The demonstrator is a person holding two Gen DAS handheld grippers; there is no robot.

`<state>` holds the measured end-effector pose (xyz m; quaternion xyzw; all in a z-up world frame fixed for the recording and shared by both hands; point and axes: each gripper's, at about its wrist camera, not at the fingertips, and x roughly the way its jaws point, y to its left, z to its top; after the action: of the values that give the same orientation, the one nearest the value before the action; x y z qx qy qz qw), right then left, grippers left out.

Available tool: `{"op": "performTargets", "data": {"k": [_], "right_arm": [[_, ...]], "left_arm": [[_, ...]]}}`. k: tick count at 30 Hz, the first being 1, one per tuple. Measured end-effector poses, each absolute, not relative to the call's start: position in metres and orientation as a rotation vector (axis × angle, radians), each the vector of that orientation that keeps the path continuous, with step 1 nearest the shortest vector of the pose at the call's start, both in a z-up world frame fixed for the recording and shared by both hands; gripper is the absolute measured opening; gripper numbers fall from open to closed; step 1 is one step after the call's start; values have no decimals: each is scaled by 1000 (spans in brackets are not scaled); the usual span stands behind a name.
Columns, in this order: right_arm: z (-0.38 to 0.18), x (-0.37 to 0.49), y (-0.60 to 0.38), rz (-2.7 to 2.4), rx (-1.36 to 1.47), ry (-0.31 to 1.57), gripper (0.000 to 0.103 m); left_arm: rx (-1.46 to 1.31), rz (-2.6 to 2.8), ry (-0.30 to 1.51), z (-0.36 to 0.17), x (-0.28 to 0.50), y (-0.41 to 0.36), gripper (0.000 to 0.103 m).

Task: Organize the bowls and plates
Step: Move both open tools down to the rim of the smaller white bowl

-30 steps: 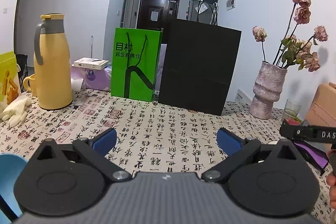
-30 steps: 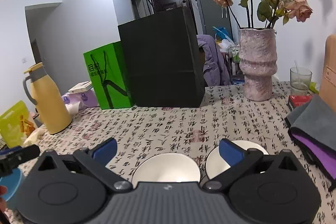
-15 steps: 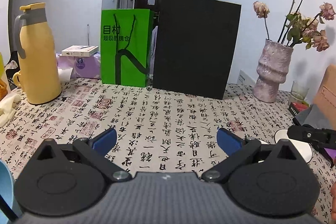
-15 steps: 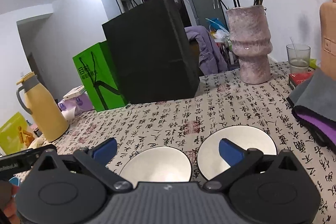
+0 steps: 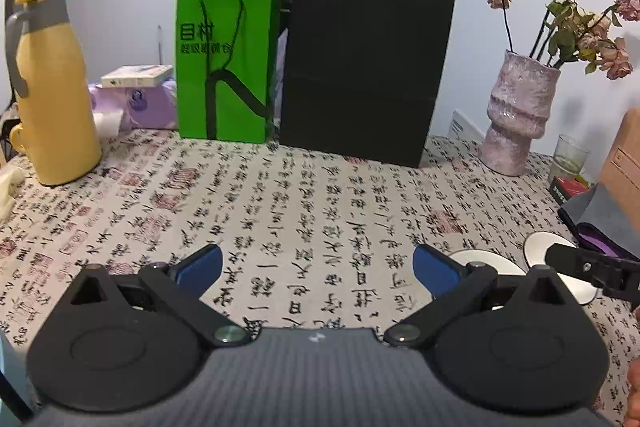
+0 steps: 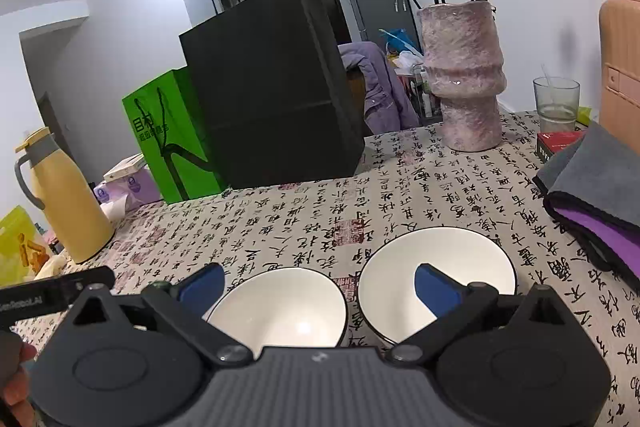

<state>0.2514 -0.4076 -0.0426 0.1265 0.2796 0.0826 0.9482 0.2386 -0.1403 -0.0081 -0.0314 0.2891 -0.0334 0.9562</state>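
Note:
Two white bowls with dark rims stand side by side on the calligraphy-print tablecloth. In the right wrist view the left bowl (image 6: pixel 280 307) and the right bowl (image 6: pixel 436 267) lie just ahead of my right gripper (image 6: pixel 318 285). It is open and holds nothing; its right fingertip (image 6: pixel 434 287) overlaps the right bowl's inside. My left gripper (image 5: pixel 318 267) is open over bare cloth. The same bowls (image 5: pixel 486 261) (image 5: pixel 538 247) show at its right, partly hidden by the right gripper's black finger (image 5: pixel 588 267). The left gripper's finger (image 6: pixel 56 293) shows at the right wrist view's left edge.
At the back stand a black paper bag (image 5: pixel 364 63), a green bag (image 5: pixel 224 63), a yellow thermos (image 5: pixel 48 87) and a pink vase with dried roses (image 6: pixel 464 83). A glass (image 6: pixel 556 103), a red box (image 6: pixel 556 143) and a grey-purple cloth (image 6: pixel 592 195) lie right.
The left view has swung right, bringing the white bowls into sight and losing the blue item at its left. The right gripper has moved closer to the bowls. Both stay open.

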Motion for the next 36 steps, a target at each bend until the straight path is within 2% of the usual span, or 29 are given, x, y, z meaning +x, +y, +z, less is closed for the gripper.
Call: {"op": "performTargets", "data": {"k": [9,13,25,36], "right_arm": [[-47,250,-404,179,239,589,97],[-49,251,-403,185,242,601,92],[-52,250,-398,191,216,622,89],[-60,255,-405,179,267,664,63]], "left_arm": [[-55,-68,598,-10,241,-150,103],[-51,-65,591,-11,240,-154,103],[-22,-56,639,-19,240,-164,103],[-24,-50,673,-22,242,-168,103]]}}
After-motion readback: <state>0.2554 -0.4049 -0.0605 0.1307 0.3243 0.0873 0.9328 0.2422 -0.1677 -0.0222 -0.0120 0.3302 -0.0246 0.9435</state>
